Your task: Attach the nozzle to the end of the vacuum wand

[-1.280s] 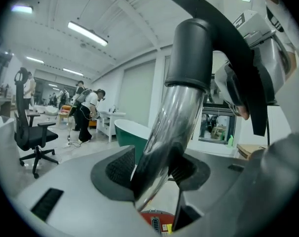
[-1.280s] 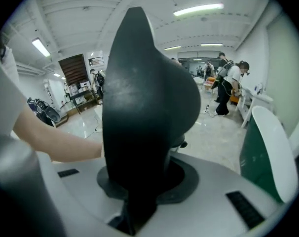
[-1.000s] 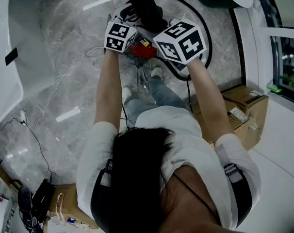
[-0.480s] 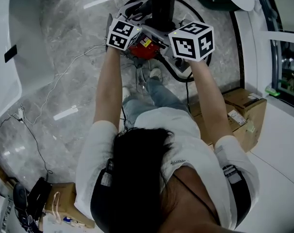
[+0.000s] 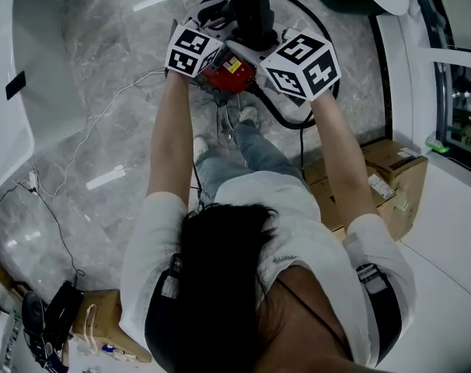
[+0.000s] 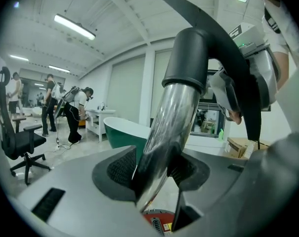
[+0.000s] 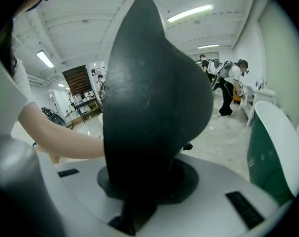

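Left gripper [image 6: 157,174] clamps shiny chrome vacuum wand [image 6: 171,122]; right gripper [image 7: 139,191] clamps black plastic nozzle [image 7: 149,102], now leaning left, upright half-second ago.

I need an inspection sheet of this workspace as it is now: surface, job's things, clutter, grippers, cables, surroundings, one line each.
Surface: grey marble floor; no table, the person stands.
Job's things: chrome wand with the black nozzle over its upper end; red vacuum body below.
Clutter: cardboard boxes at the person's right.
Grippers: left gripper shut on the wand; right gripper shut on the nozzle.
Cables: white cable on the floor; black loop near the vacuum body.
Surroundings: green bathtub, office chair, other people far off.
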